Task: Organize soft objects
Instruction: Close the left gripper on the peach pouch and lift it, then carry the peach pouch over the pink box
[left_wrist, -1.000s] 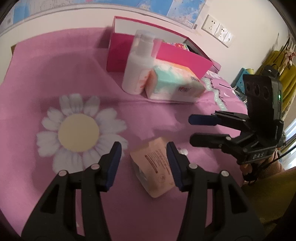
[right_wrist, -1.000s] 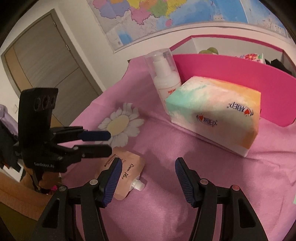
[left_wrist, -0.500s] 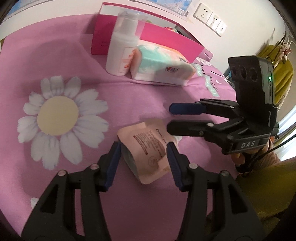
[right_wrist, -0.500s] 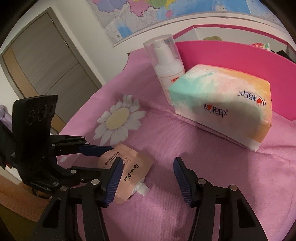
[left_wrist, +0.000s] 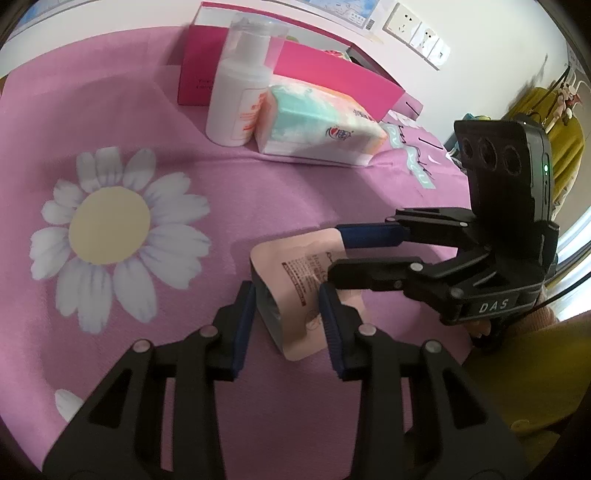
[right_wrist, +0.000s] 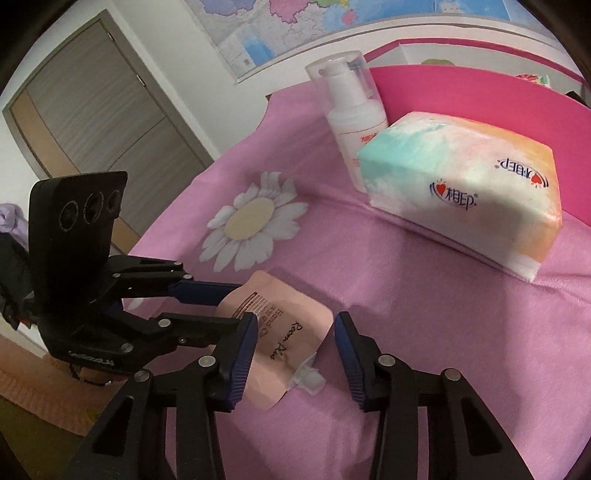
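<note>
Pouch, pink with a white spout, lies on the pink cloth between the jaws of both grippers. Left gripper has just been closing and grasps its base; right gripper, also closing, straddles the spout end, pads not pressing. Beyond stand a tissue pack, pump bottle and pink box.

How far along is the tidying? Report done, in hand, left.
Done: little; some items sit in the pink box. In hand: left gripper, jaws just closing, pinches the pouch; right gripper, also closing, straddles it ungripped. Left: pouch and tissue pack, both outside.
</note>
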